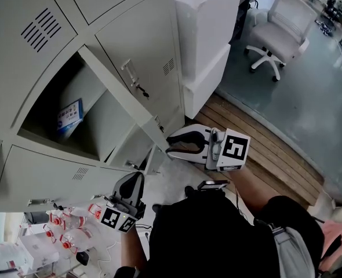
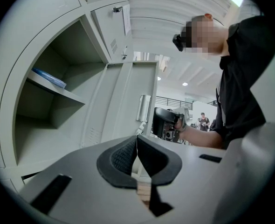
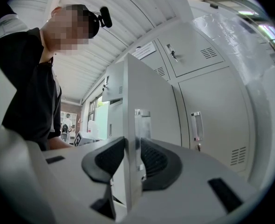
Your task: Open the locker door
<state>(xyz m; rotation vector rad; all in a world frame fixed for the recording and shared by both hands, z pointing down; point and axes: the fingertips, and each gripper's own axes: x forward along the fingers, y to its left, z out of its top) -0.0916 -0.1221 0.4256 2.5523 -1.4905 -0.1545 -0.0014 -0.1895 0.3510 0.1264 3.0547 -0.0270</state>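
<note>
The right gripper [image 1: 170,143] had its jaws closed on the free edge of the locker door [image 1: 119,90], one pad against each face, just beside the handle [image 3: 142,118]. The door stood swung well out from its compartment [image 1: 81,88], where a blue packet [image 1: 70,116] lay on the shelf. The left gripper [image 1: 137,178] hung lower, apart from the door, with its jaws pressed together on nothing.

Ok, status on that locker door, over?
Left gripper shut, empty. Right gripper clamped on door edge. Door wide open, blue packet inside. Nothing seen blocking it.
</note>
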